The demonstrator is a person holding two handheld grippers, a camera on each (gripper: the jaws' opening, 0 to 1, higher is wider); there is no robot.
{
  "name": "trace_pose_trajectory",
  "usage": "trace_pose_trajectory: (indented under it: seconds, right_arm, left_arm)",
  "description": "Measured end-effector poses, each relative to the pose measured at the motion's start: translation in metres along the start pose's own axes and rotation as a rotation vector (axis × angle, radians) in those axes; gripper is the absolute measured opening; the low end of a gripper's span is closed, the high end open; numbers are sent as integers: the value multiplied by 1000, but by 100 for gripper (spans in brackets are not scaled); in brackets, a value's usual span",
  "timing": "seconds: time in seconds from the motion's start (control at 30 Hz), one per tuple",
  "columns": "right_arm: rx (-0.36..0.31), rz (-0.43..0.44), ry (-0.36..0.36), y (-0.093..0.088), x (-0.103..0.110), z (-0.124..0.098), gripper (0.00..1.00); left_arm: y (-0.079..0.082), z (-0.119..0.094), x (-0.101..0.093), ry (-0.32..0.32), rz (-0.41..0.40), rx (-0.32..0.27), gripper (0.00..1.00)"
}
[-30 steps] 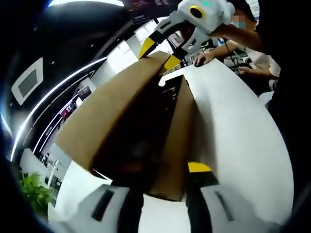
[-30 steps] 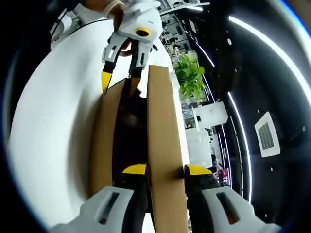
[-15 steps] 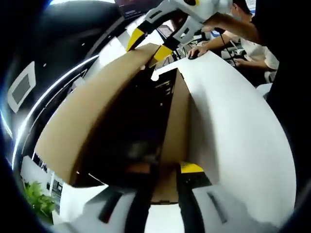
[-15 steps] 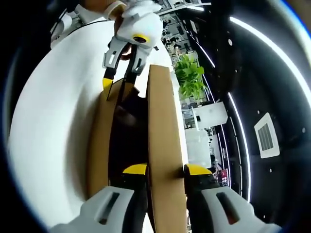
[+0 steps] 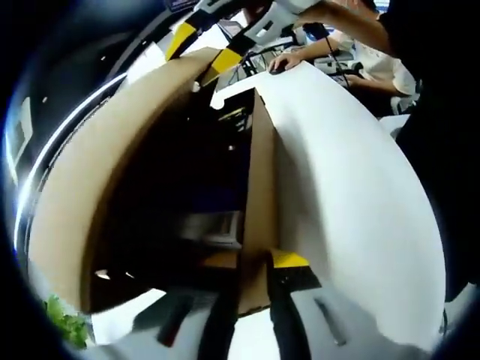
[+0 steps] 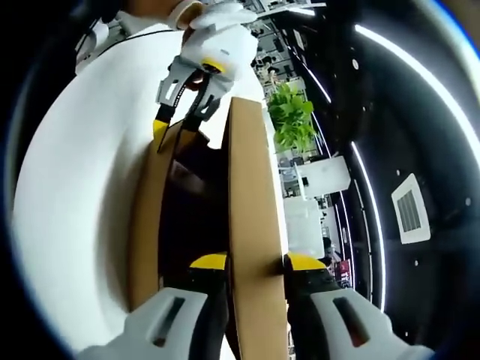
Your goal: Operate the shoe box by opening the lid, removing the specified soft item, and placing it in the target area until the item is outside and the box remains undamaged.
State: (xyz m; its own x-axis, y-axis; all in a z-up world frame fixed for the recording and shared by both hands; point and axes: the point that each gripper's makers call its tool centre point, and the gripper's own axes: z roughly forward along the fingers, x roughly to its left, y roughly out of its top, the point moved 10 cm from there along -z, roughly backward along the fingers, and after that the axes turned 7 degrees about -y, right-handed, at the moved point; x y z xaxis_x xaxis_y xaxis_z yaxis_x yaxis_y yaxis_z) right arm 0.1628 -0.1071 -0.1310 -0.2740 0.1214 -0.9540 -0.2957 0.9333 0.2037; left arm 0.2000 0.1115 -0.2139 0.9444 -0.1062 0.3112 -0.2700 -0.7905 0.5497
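Note:
A brown cardboard shoe box [image 5: 259, 187] lies on the white table [image 5: 352, 172] with its lid [image 5: 97, 172] raised. My left gripper [image 5: 251, 266] is shut on the box's near end wall. My right gripper [image 6: 255, 261] is shut on the lid's [image 6: 251, 187] edge and holds it up off the box [image 6: 146, 217]. Each gripper appears at the far end of the other's view: the right gripper [image 5: 201, 49] on the lid, the left gripper [image 6: 178, 124] on the box wall. The inside is dark; something pale and blue [image 5: 210, 225] lies there, too dim to name.
A person's hand [image 5: 289, 64] rests on the table's far edge beside a seated person. A green plant [image 6: 292, 112] stands past the table. The white tabletop [image 6: 82, 187] stretches wide beside the box.
The gap between lid and box has widened. The left view has closed in on the box opening, and more of the dark inside shows. Both grippers keep their holds.

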Motion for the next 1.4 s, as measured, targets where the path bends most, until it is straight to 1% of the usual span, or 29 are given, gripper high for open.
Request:
trace_pose_trajectory:
  seconds: [0.13, 0.23, 0.43, 0.57, 0.6, 0.63, 0.67, 0.73, 0.83, 1.0, 1.07, 1.13, 1.2, 1.23, 1.33, 1.4]
  right_arm:
    - [16, -10, -2, 1, -2, 2, 27]
    - [25, -9, -10, 1, -6, 5, 27]
    - [44, 4, -28, 1, -15, 11, 26]
    - [66, 3, -45, 3, -20, 15, 25]
    - [72, 5, -51, 4, -21, 16, 25]
    - [76, 7, -57, 4, -22, 17, 25]
    - [79, 10, -63, 4, -23, 17, 24]
    - [86, 12, -70, 4, -24, 18, 24]
    - [93, 4, -84, 5, -27, 20, 23]
    - [102, -20, -138, 6, -32, 23, 20]
    - [115, -27, -155, 6, -33, 25, 18]
    - [136, -103, -196, 9, -35, 27, 16]
    - [149, -111, -215, 10, -35, 31, 14]
    - [153, -119, -223, 10, -36, 34, 13]
    - [156, -112, -242, 9, -38, 37, 12]
    - [162, -125, -261, 8, -39, 39, 11]
  left_arm:
    - [-1, 1, 3, -21, 3, 8, 11]
    - [-3, 1, 7, -52, -22, -1, 9]
    - [2, 4, 12, -123, -55, 58, 7]
    - [4, 5, 12, -147, -55, 86, 6]
    - [5, 5, 14, -182, -52, 109, 5]
    - [6, 5, 16, -194, -57, 116, 5]
    - [6, 6, 16, -211, -49, 127, 5]
    - [7, 7, 17, -235, 5, 137, 5]
    - [7, 10, 18, -257, -48, 147, 4]
    - [7, 14, 21, -297, -78, 156, 3]
    - [5, 14, 22, -308, -98, 143, 2]
    - [5, 15, 24, -322, -114, 141, 2]
    - [5, 16, 23, -321, -112, 148, 2]
    - [6, 15, 19, -318, -114, 155, 2]
    - [6, 14, 16, -319, -121, 154, 2]
    - [5, 14, 15, -318, -135, 156, 2]
